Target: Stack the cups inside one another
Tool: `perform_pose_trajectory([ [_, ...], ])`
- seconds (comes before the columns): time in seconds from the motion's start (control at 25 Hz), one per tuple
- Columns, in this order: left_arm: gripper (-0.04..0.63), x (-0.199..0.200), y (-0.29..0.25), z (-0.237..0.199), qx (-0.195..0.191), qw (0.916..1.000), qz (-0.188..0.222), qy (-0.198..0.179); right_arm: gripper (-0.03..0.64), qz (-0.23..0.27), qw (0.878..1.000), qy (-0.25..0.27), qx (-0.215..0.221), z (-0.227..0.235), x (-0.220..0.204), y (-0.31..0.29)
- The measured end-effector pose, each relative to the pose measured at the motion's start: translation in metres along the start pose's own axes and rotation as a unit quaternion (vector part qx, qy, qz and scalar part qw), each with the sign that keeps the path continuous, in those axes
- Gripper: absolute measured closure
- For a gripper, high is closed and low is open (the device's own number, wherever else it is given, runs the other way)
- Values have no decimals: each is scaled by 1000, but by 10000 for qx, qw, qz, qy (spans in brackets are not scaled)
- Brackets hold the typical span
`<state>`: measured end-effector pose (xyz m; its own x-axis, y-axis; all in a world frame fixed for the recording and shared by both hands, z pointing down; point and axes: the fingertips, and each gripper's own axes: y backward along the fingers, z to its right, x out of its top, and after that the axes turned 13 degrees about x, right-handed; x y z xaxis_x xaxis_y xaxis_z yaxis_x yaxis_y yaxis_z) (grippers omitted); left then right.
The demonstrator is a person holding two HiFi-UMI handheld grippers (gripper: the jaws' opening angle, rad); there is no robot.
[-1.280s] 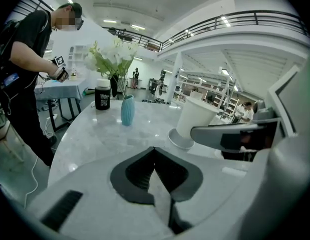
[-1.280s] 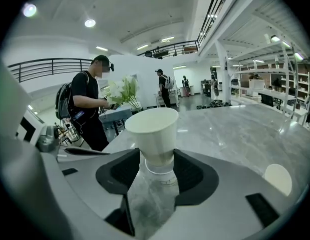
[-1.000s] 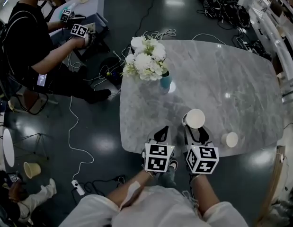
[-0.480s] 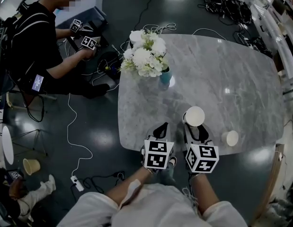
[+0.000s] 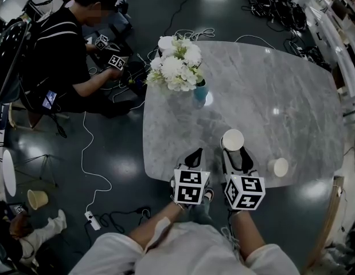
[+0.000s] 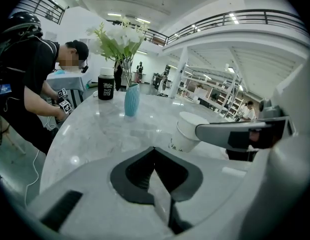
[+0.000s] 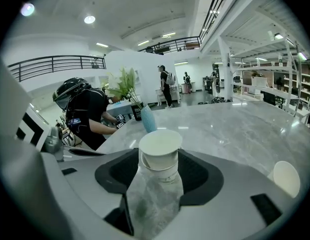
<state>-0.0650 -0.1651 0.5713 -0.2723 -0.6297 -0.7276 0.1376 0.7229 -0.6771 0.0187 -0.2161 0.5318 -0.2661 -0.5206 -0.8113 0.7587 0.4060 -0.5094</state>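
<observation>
Head view: side by side at the table (image 5: 269, 96) edge, right tongs (image 5: 234, 154) clamp a cup (image 5: 232, 140); left tongs (image 5: 194, 156) closed.

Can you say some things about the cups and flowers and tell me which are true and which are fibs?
1. The right gripper holds a white paper cup between its jaws. True.
2. The left gripper holds a cup too. False: its jaws are closed together with nothing between them.
3. The bunch of white flowers stands in a blue-green vase on the grey marble table. True.
4. The second white paper cup sits right next to the vase. False: it stands on the table near the person's edge, to the right of the right gripper and well away from the vase.
</observation>
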Motion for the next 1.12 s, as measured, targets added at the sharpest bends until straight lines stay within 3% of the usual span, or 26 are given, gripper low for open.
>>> perform_pose_trajectory([
  [0.84,601,5,20,12,23,9996,281,45,413,402,9989,-23,-248,9,10,35],
  [1.12,600,14,33,23,-48,9990,447,-10,461,615,9975,7,-354,11,18,53],
])
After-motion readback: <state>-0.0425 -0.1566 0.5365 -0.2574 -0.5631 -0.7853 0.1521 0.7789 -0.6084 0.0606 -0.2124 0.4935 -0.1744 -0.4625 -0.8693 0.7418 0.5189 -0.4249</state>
